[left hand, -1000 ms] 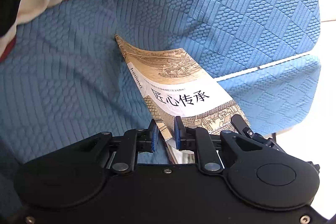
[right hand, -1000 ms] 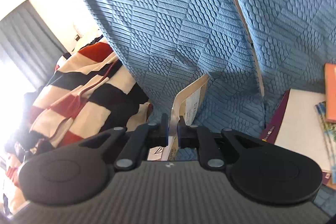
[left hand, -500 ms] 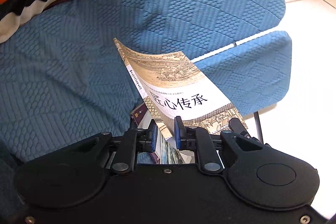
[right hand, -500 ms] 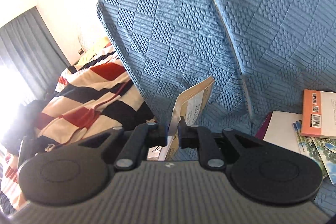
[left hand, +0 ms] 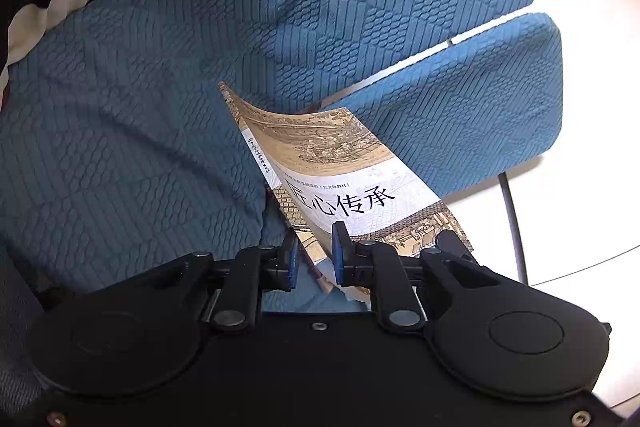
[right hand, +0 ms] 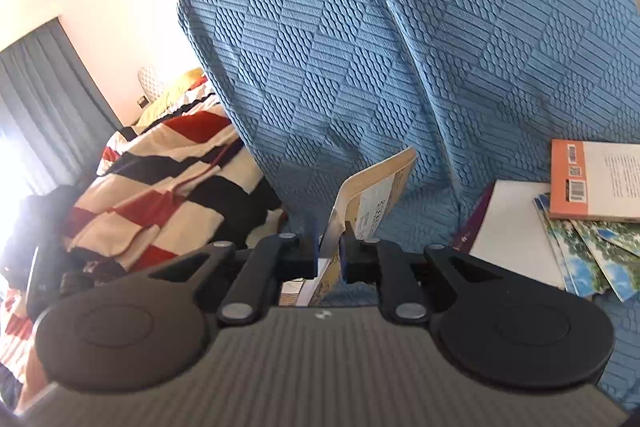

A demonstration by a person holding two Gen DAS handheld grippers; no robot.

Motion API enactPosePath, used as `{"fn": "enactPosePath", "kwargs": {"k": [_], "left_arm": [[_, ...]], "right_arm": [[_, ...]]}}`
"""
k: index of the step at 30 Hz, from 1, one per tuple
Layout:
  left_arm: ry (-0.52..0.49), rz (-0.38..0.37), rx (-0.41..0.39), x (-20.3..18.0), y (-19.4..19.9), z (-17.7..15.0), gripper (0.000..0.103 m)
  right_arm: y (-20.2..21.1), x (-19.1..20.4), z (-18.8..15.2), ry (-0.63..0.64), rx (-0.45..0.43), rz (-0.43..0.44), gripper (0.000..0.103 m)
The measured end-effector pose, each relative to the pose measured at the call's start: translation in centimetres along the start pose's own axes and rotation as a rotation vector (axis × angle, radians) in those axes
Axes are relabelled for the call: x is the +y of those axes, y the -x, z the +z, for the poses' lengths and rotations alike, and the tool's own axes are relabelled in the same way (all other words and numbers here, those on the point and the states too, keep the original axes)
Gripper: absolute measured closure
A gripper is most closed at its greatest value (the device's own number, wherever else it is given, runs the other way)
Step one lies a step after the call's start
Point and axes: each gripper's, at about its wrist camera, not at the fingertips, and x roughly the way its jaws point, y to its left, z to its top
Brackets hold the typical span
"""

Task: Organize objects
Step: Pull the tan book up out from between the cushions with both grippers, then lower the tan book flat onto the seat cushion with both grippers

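A thin paperback (left hand: 340, 167) with a tan painted cover and black Chinese title hangs in the air over a blue quilted sofa seat (left hand: 140, 147), its cover bowed. My left gripper (left hand: 315, 255) is shut on its near lower corner, by the spine. In the right wrist view the same tan book (right hand: 376, 195) shows edge-on, with a white label on its cover. My right gripper (right hand: 329, 251) is shut on its lower edge. A black fingertip (left hand: 452, 241) pokes up by the book's right corner in the left wrist view.
On the seat at the right lie an orange-backed book (right hand: 592, 183), a white book with a purple spine (right hand: 516, 227) and landscape-cover booklets (right hand: 588, 255). A red, white and black striped blanket (right hand: 160, 187) covers the left. Tall blue cushions (right hand: 360, 47) stand behind. White tiled floor (left hand: 592, 87) lies beyond the seat edge.
The book has come up off the seat with both grippers on it. The right view has swung right, bringing the lying books into sight. The left view now shows more floor.
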Motion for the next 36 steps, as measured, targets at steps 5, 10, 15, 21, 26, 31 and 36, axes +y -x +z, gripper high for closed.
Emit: {"fn": "enactPosePath", "kwargs": {"k": [5,10,15,21,26,31,36], "left_arm": [[-0.015,0.038,0.022,1.4,-0.9,-1.1,0.088],[0.001,0.074,0.015,2.7,-1.3,-2.0,0.089],[-0.017,0.129,0.026,3.2,-1.5,-3.3,0.090],[-0.099,0.247,0.087,3.3,-2.8,-5.1,0.088],[-0.139,0.328,0.130,3.6,-4.1,-6.4,0.088],[-0.174,0.360,0.131,3.7,-4.1,-7.6,0.089],[-0.184,0.403,0.117,3.7,-3.4,-7.9,0.089]], "right_arm": [[0.0,-1.1,-2.5,0.005,0.026,-0.009,0.088],[-0.3,-1.6,-5.1,0.028,0.054,-0.020,0.087],[0.1,-2.4,-7.2,0.016,0.068,-0.045,0.086],[0.4,-4.7,-9.7,-0.086,0.139,-0.061,0.086],[-0.2,-5.6,-11.6,-0.112,0.197,-0.083,0.086],[-0.8,-5.6,-11.9,-0.087,0.228,-0.073,0.086],[-1.7,-5.0,-12.1,-0.038,0.260,-0.053,0.086]]}}
